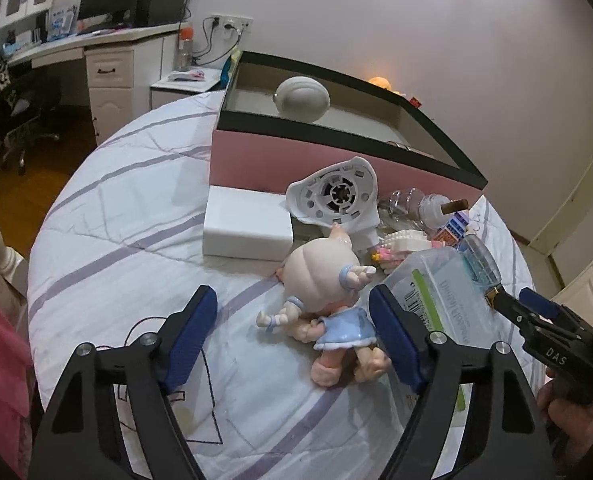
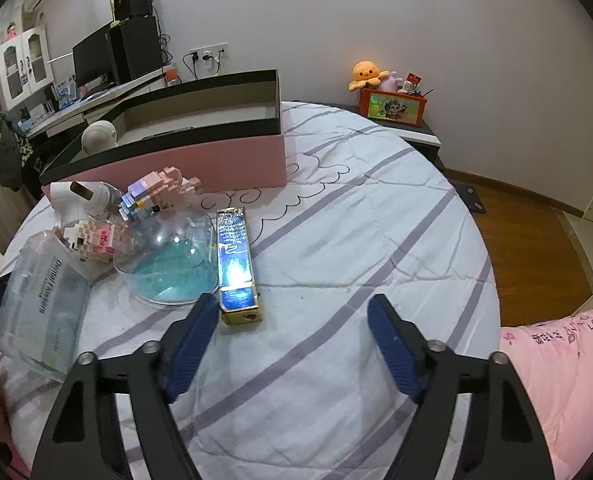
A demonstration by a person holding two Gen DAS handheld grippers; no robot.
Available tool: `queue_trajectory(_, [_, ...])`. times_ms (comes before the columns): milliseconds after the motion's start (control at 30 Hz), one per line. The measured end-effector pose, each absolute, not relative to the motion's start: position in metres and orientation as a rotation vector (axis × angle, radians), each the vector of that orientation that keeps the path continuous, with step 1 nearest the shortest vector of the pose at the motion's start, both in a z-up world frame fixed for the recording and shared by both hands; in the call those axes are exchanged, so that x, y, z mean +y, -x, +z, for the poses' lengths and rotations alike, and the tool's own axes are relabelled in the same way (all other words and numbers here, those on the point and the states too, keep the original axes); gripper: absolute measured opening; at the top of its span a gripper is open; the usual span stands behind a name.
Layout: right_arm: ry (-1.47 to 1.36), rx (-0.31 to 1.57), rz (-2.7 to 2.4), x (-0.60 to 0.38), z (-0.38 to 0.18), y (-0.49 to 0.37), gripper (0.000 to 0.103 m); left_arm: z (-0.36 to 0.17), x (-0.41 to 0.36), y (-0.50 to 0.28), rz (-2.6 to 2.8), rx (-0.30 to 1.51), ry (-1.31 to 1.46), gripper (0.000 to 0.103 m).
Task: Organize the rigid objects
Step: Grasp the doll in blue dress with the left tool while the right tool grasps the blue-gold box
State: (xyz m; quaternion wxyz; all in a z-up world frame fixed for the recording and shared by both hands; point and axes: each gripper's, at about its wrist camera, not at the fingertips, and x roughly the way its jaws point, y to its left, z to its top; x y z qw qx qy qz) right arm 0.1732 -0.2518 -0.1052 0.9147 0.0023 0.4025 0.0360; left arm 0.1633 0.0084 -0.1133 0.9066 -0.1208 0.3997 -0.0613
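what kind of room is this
Most likely a bedroom: the toys lie on a quilted bed cover, a desk with a monitor stands by the wall, and a plush octopus sits on a side table.

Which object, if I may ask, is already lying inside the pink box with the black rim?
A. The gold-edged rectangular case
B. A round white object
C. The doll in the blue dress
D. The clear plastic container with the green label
B: the round white object sits inside the pink box, while the doll, the gold-edged case and the clear container all lie on the bed outside it.
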Motion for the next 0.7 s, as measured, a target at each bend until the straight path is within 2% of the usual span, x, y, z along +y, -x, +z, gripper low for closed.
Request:
queue_trajectory(100, [0.019, 0.842, 0.082, -0.246, -0.11, -0.181, 0.07, -0.112, 0.001, -0.167, -0.14, 0.829, 0.235, 0.083])
queue_trajectory(167, [0.026, 0.844, 0.082, -0.244, -0.111, -0.185, 0.069, -0.113, -0.007, -0.173, -0.149, 0.839, 0.22, 0.093])
queue_trajectory(233, [0.031, 0.839, 0.088, -0.243, -0.11, -0.189, 0.066, -0.113, -0.01, -0.177, -0.149, 0.842, 0.218, 0.094])
queue_trajectory(300, [0.038, 0.839, 0.095, -0.243, -0.11, -0.192, 0.059, -0.112, -0.009, -0.175, -0.159, 0.839, 0.219, 0.088])
queue_trajectory(333, [0.041, 0.841, 0.099, -0.244, -0.11, -0.192, 0.058, -0.112, -0.006, -0.172, -0.169, 0.838, 0.232, 0.08])
queue_trajectory(700, [0.04, 0.841, 0.107, -0.245, -0.11, -0.191, 0.056, -0.112, 0.007, -0.155, -0.154, 0.814, 0.225, 0.079])
